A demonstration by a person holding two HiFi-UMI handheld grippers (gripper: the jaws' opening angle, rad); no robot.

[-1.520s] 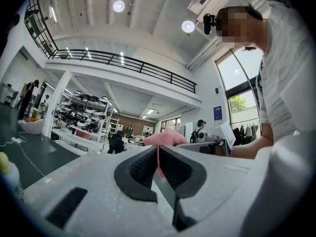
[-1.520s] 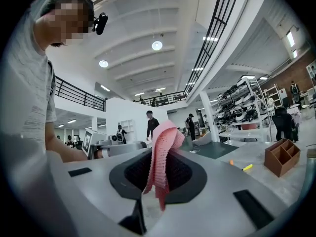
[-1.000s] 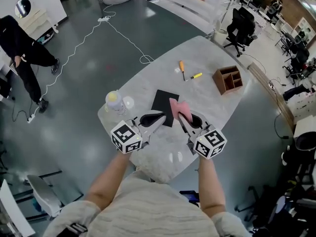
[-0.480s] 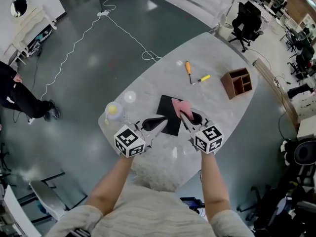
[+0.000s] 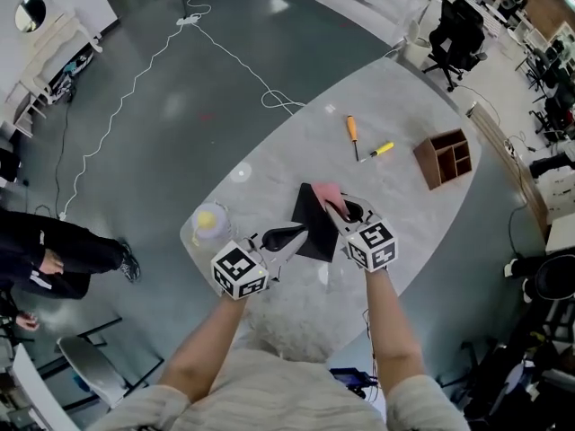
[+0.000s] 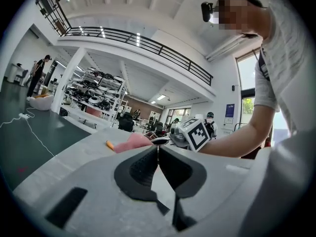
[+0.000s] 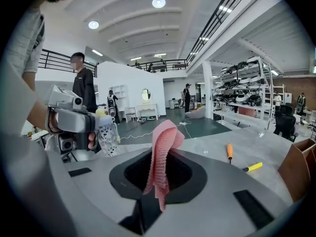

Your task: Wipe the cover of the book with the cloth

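Note:
A black book [image 5: 314, 224] lies flat on the grey table [image 5: 395, 196]. My right gripper [image 5: 334, 206] is shut on a pink cloth [image 5: 328, 192], which rests at the book's far right corner. In the right gripper view the cloth [image 7: 165, 132] stands up out of the closed jaws of that gripper [image 7: 159, 168]. My left gripper [image 5: 300, 233] sits at the book's near left edge; in its own view this gripper [image 6: 158, 149] has its jaws together with nothing visible between them. That view also shows the cloth [image 6: 132, 142] ahead; the book is hidden there.
A bottle with a yellow cap [image 5: 208, 223] stands left of the book. An orange screwdriver [image 5: 352, 129], a yellow pen [image 5: 379, 151] and a wooden box [image 5: 447, 158] lie farther back. A person [image 5: 54, 259] stands on the floor at left, near a white cable [image 5: 144, 79].
The right gripper with the cloth has shifted slightly along the book's far right part. The left gripper stays at the near edge. The person on the floor has walked nearer.

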